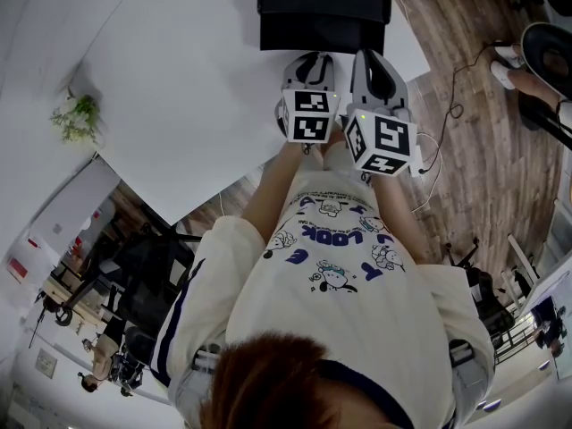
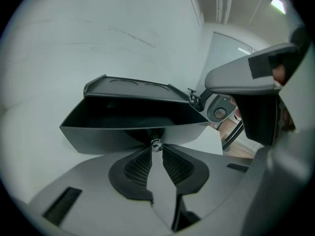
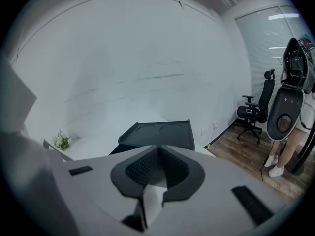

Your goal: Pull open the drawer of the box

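Left tongs (image 2: 155, 149) pinched on small shiny knob (image 2: 155, 144) at front of drawer (image 2: 113, 136). Right tongs (image 3: 158, 150) closed on nothing, hovering above box (image 3: 162, 132). Drawer looks well out, dark cavity showing; remaining travel I can't judge from here. Box sits at far edge of white table (image 1: 179, 105), just ahead of both tongs. My plan: pull straight back, level, slow. Firm pinch needed, knob is tiny. I'd brace box top with right tongs if it slides.
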A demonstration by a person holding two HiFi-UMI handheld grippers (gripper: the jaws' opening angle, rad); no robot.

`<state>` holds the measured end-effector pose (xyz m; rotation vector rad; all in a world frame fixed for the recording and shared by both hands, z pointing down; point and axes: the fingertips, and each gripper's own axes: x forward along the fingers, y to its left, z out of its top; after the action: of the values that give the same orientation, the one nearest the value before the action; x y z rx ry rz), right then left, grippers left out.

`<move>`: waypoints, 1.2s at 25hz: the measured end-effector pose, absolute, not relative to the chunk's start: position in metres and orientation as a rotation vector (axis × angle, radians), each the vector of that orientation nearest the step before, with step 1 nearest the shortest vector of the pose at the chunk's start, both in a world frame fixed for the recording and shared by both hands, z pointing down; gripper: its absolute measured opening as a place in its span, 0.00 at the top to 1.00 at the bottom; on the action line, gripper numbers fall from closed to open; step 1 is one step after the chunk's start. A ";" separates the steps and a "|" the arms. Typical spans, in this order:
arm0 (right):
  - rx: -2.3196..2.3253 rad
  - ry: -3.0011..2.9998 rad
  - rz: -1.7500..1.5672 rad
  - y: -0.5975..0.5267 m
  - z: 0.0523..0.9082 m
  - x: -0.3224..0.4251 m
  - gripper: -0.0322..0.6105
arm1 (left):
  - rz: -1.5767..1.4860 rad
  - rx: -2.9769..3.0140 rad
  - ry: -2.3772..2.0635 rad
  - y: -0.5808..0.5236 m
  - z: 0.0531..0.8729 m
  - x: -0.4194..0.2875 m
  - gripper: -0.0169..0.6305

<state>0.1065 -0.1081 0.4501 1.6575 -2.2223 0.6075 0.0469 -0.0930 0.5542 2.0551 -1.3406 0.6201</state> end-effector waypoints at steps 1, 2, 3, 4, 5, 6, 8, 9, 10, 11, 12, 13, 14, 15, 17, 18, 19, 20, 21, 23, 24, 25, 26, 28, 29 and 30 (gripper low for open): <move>1.658 -2.222 0.608 -0.108 0.450 0.106 0.88 | 0.624 2.058 -1.338 -0.092 0.554 0.047 0.86; 1.658 -2.222 0.608 -0.108 0.450 0.107 0.88 | 0.626 2.060 -1.336 -0.091 0.555 0.047 0.86; 1.659 -2.222 0.610 -0.108 0.450 0.107 0.88 | 0.627 2.062 -1.335 -0.091 0.555 0.047 0.86; 1.660 -2.222 0.611 -0.108 0.450 0.107 0.88 | 0.626 2.063 -1.335 -0.090 0.555 0.047 0.86; 1.660 -2.222 0.613 -0.107 0.451 0.107 0.88 | 0.625 2.064 -1.336 -0.089 0.556 0.047 0.86; 1.660 -2.222 0.614 -0.106 0.452 0.107 0.88 | 0.624 2.065 -1.336 -0.088 0.556 0.047 0.86; 1.658 -2.222 0.616 -0.105 0.452 0.106 0.88 | 0.624 2.066 -1.337 -0.086 0.556 0.047 0.86; 1.658 -2.221 0.617 -0.104 0.452 0.106 0.88 | 0.627 2.065 -1.336 -0.085 0.556 0.047 0.86; 1.658 -2.222 0.618 -0.104 0.452 0.106 0.88 | 0.632 2.064 -1.335 -0.084 0.556 0.047 0.86; 1.658 -2.222 0.619 -0.104 0.451 0.105 0.88 | 0.637 2.062 -1.334 -0.083 0.557 0.046 0.86; 1.658 -2.222 0.618 -0.104 0.451 0.104 0.88 | 0.640 2.061 -1.334 -0.083 0.557 0.045 0.86; 1.657 -2.223 0.618 -0.105 0.451 0.104 0.88 | 0.643 2.061 -1.335 -0.082 0.557 0.044 0.86; 1.657 -2.223 0.618 -0.105 0.451 0.103 0.88 | 0.642 2.062 -1.336 -0.082 0.557 0.044 0.86; 1.657 -2.223 0.618 -0.106 0.451 0.103 0.88 | 0.639 2.064 -1.336 -0.082 0.557 0.044 0.86; 1.657 -2.222 0.618 -0.106 0.451 0.102 0.88 | 0.640 2.065 -1.334 -0.081 0.558 0.044 0.86; 1.658 -2.222 0.618 -0.107 0.451 0.102 0.88 | 0.641 2.065 -1.333 -0.081 0.558 0.044 0.86; 1.658 -2.222 0.619 -0.107 0.451 0.102 0.88 | 0.645 2.065 -1.332 -0.080 0.558 0.044 0.86; 1.658 -2.223 0.619 -0.107 0.451 0.102 0.88 | 0.647 2.064 -1.331 -0.080 0.558 0.044 0.86; 1.657 -2.224 0.618 -0.108 0.451 0.102 0.88 | 0.643 2.063 -1.331 -0.080 0.558 0.044 0.86; 1.657 -2.225 0.617 -0.108 0.450 0.100 0.88 | 0.627 2.061 -1.330 -0.080 0.557 0.046 0.86; 1.657 -2.224 0.617 -0.108 0.450 0.100 0.88 | 0.623 2.061 -1.329 -0.080 0.556 0.046 0.86; 1.659 -2.224 0.617 -0.109 0.450 0.100 0.88 | 0.622 2.060 -1.327 -0.079 0.556 0.046 0.86; 1.661 -2.223 0.616 -0.109 0.449 0.100 0.88 | 0.623 2.059 -1.325 -0.078 0.556 0.047 0.86; 1.665 -2.221 0.616 -0.110 0.449 0.102 0.88 | 0.627 2.056 -1.322 -0.076 0.557 0.047 0.86; 1.666 -2.220 0.616 -0.111 0.449 0.103 0.88 | 0.629 2.054 -1.322 -0.075 0.557 0.047 0.86; 1.667 -2.220 0.617 -0.111 0.449 0.103 0.88 | 0.629 2.051 -1.322 -0.075 0.558 0.046 0.86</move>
<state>0.1027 -0.1114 0.4492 1.6670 -2.2197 0.6170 0.0464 -0.0748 0.5577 2.0512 -1.3223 0.6285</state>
